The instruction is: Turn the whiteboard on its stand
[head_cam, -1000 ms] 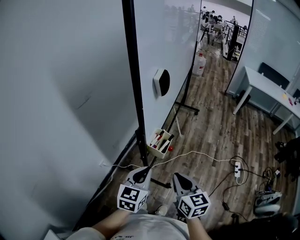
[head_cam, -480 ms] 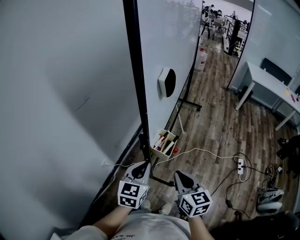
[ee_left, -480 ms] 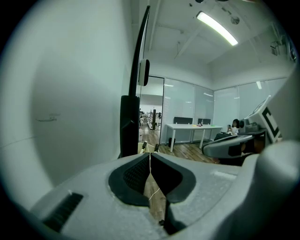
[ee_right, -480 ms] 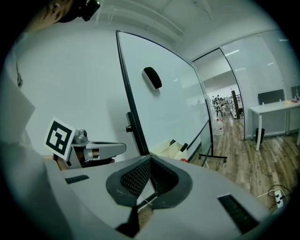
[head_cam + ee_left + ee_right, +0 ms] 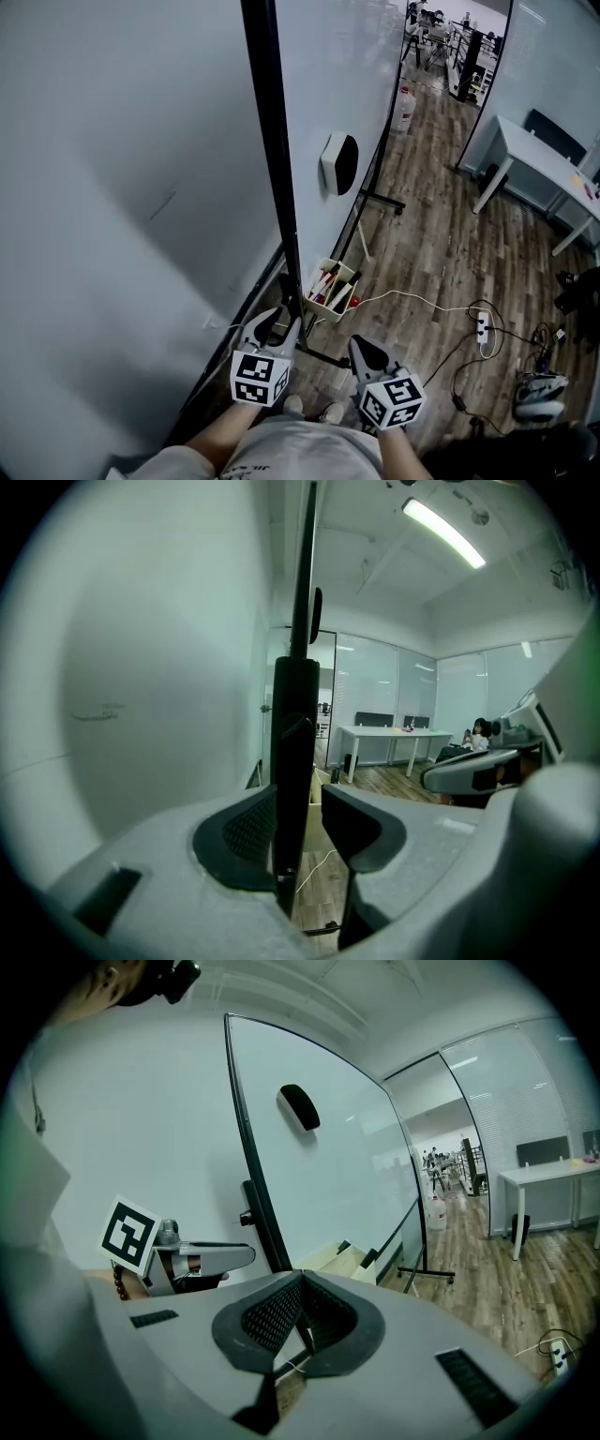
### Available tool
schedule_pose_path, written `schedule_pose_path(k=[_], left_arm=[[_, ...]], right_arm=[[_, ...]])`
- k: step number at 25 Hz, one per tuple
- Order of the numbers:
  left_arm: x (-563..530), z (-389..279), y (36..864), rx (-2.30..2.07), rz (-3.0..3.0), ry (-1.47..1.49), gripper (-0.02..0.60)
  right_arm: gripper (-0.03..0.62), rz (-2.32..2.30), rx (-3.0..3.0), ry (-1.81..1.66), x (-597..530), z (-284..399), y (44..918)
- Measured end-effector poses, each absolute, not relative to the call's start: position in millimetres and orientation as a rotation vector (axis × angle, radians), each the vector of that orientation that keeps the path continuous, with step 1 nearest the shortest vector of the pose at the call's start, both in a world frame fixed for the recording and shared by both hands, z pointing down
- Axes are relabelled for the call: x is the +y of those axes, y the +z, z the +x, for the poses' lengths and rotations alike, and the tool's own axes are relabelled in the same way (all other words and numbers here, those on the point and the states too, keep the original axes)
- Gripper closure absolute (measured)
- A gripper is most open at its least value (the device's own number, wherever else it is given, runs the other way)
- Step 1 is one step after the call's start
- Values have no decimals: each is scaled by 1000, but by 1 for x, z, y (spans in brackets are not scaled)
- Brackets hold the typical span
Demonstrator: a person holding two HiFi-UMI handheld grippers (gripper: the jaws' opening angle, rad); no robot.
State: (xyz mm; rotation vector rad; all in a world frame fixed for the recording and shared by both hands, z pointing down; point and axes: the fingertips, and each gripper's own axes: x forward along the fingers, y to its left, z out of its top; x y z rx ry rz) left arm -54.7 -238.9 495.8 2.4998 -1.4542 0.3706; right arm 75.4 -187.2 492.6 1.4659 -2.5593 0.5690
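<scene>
Two grippers sit low in the head view, side by side above a wood-plank floor (image 5: pixel 427 234). The left gripper (image 5: pixel 279 325) reaches the black post (image 5: pixel 272 169) at the near edge of the whiteboard (image 5: pixel 319 75). Its jaws have just been opening and now stand apart with the post between them. The post lies close against the left pad, with a gap on the other side, so nothing is clamped. The right gripper (image 5: pixel 361 348) hangs just beside it, clear of the stand, its jaws closed together on nothing.

The whiteboard stands upright and is seen almost edge-on, running away from the person between the near post and a second thin black upright (image 5: pixel 394 84) at its far end. Its surface is pale and glossy, and a dark eraser (image 5: pixel 339 163) sticks to it about halfway up. Near the foot of the near post there is a small open box of markers (image 5: pixel 330 288). A plain pale wall (image 5: pixel 112 187) fills the left side, close beside the board, with a dark skirting where it meets the floor.

A thin white cable (image 5: pixel 412 298) crosses the planks to a power strip (image 5: pixel 484 330) well to the right. A white table (image 5: pixel 534 169) stands by the right-hand wall, and a water jug (image 5: pixel 404 105) stands on the floor far down the room. In the left gripper view a long ceiling light (image 5: pixel 445 532) glows overhead.
</scene>
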Motion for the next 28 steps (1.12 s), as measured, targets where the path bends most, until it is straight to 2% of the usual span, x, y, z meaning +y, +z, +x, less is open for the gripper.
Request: schedule_pose_path(k=[8, 10, 23, 25, 26, 28], left_arm=[[-264, -52, 506, -1445, 2482, 365, 333], [-269, -50, 510, -1441, 2480, 372, 325], [-297, -36, 509, -1429, 2516, 402, 324], [-298, -32, 505, -1419, 2517, 405, 347], [-297, -30, 503, -1418, 2519, 407, 378], [-297, -27, 499, -1418, 2522, 412, 387]], right_arm=[[588, 1467, -2545, 590, -195, 76, 499], [588, 1470, -2541, 596, -195, 77, 501], [588, 1485, -2522, 628, -196, 83, 508], [588, 1486, -2523, 632, -197, 83, 504], [588, 1485, -2525, 635, -197, 84, 502], [588, 1481, -2527, 640, -197, 85, 499]])
